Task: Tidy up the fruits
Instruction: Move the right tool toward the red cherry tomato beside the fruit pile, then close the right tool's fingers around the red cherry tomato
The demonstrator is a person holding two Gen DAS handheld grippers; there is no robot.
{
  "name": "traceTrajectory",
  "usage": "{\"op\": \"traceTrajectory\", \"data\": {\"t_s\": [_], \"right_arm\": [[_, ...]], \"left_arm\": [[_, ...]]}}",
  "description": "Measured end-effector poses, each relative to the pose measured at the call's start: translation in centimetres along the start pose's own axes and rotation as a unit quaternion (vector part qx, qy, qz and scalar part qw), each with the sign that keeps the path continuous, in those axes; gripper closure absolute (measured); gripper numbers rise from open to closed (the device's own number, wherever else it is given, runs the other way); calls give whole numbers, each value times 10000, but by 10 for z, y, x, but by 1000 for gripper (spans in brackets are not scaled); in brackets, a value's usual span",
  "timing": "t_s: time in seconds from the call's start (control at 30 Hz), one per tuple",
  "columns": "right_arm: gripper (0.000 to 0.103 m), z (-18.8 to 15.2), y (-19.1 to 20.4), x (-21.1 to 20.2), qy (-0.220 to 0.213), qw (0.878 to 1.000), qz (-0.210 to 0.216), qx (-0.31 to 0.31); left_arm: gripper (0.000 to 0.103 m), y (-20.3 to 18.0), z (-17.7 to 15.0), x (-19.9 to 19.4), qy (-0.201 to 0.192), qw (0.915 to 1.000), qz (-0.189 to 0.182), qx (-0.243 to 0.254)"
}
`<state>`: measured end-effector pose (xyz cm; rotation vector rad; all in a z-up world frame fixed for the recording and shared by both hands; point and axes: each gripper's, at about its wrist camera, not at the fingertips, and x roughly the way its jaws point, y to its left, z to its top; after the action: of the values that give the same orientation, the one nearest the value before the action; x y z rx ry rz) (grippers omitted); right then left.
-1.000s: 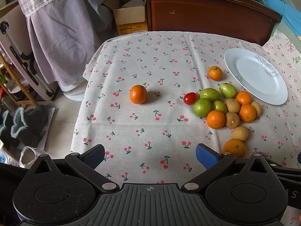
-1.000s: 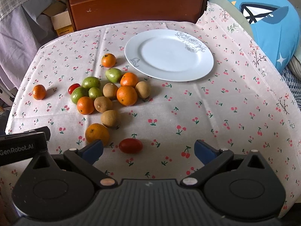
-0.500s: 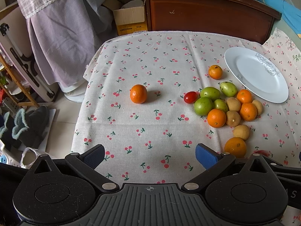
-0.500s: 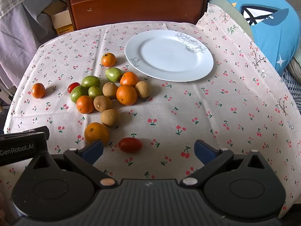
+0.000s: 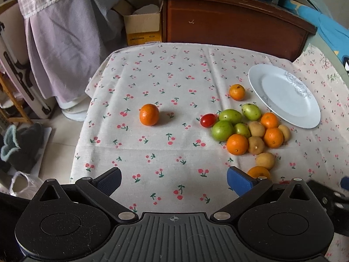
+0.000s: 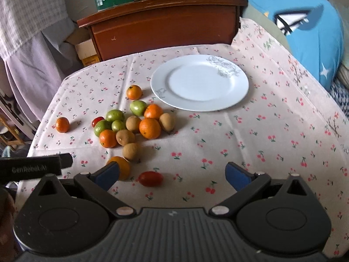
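Grippers, left (image 5: 173, 178) and right (image 6: 172, 172), both wide open, empty; round white ceramic plate (image 6: 240, 80) bare, upper centre.

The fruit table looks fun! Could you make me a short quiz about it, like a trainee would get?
1. True or false: the white plate already holds fruit.
2. How many red tomatoes lie on the cloth?
3. Which fruit sits alone, farthest left? A) green fruit B) lone orange C) brown fruit

Key:
1. False, it is bare.
2. Two: one beside the green fruits, one near the right gripper.
3. B
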<state>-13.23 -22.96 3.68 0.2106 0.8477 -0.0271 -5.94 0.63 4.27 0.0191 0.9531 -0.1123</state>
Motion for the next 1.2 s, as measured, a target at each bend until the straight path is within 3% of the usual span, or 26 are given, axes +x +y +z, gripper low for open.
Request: {"op": "traceTrajectory", "data": {"t_s": [0.13, 0.57, 0.77, 0.93, 1.2], "right_arm": [[3, -7, -15, 0, 113, 9999, 46, 88], [53, -25, 4, 14, 75, 9956, 781, -505], [64, -23, 6, 25, -63, 9943, 929, -512], [73, -24, 11, 33, -70, 9936, 941, -619], [73, -22, 4, 23, -164, 9953, 736, -600]], "left_arm": [[0, -2, -2, 3, 51, 10000, -56, 41], [1, -19, -5, 2, -289, 9983, -393, 328], [3, -23, -7, 6, -275, 9975, -532, 372], [10, -27, -9, 6, -313, 9958, -728, 453], [25, -38, -14, 9, -345, 9921, -996, 685]]}}
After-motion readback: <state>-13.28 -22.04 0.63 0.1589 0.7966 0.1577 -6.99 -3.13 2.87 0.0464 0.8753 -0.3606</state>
